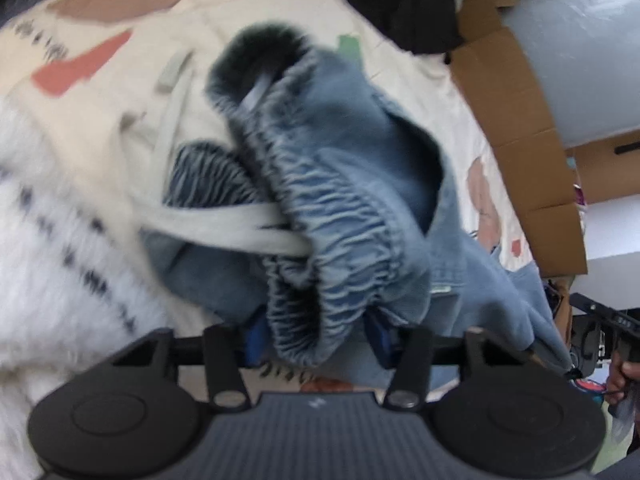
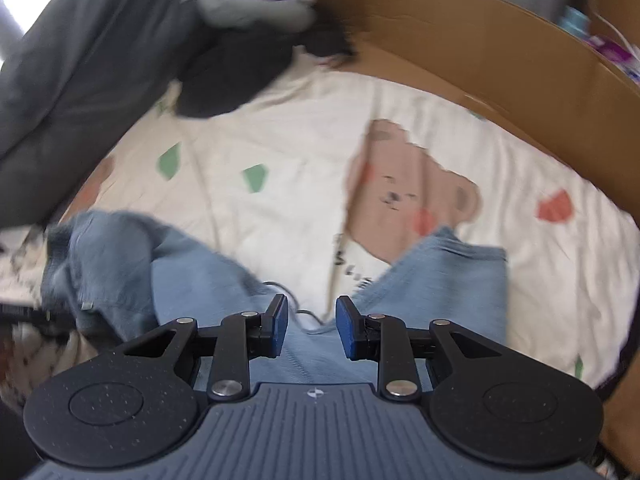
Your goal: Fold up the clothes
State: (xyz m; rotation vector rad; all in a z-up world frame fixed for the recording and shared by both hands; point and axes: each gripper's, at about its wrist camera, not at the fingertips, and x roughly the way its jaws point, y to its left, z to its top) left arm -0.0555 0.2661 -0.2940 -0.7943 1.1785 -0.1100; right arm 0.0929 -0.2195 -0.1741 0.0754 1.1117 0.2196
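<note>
1. Lying at the far left of the left wrist view, a fluffy white garment (image 1: 52, 240) with dark flecks rests on the cream bedsheet (image 1: 120, 92), whose print shows bears and coloured patches.
2. The left gripper (image 1: 316, 334) pinches the gathered elastic waistband of the blue denim shorts (image 1: 340, 208); a pale drawstring (image 1: 224, 228) crosses the ruched fabric.
3. Brown cardboard boxes (image 1: 516, 120) stand along the right edge.
4. In the right wrist view, dark grey clothing (image 2: 80, 60) is heaped at upper left.
5. The right gripper (image 2: 311, 326) hangs with jaws apart, gripping nothing, just above the soft, creased shorts (image 2: 440, 280) spread on the sheet.
</note>
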